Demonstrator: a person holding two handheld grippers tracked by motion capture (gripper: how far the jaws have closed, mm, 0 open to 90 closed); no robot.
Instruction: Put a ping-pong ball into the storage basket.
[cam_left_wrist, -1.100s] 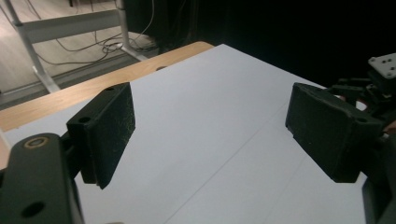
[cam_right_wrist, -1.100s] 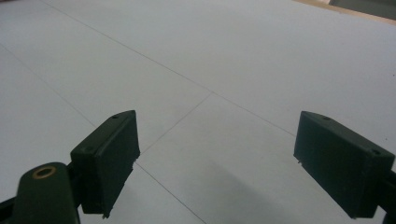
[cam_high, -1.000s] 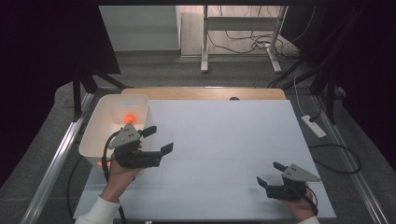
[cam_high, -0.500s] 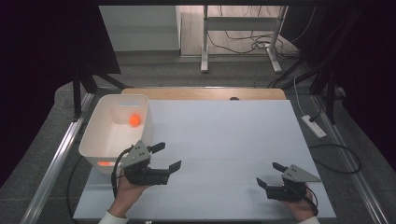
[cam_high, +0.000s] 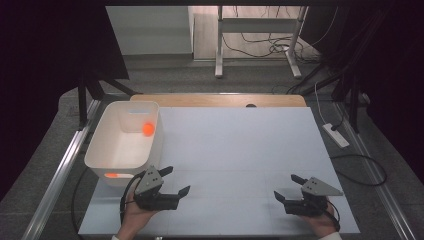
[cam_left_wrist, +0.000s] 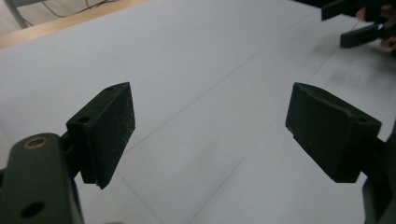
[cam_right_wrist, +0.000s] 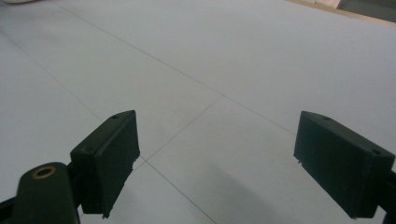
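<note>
My left tool (cam_high: 172, 183) has dropped from the bin (cam_high: 102, 145), spread, empty; the ball (cam_high: 148, 129) looks light, slippery—pinch its middle.

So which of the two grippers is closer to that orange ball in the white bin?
Left. The left gripper sits just past the near corner of the white bin holding the orange ball; the right gripper is far across the table.

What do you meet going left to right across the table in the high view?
White bin with the orange ball inside → left gripper, jaws open and empty → bare white tabletop → right gripper, jaws open and empty.
</note>
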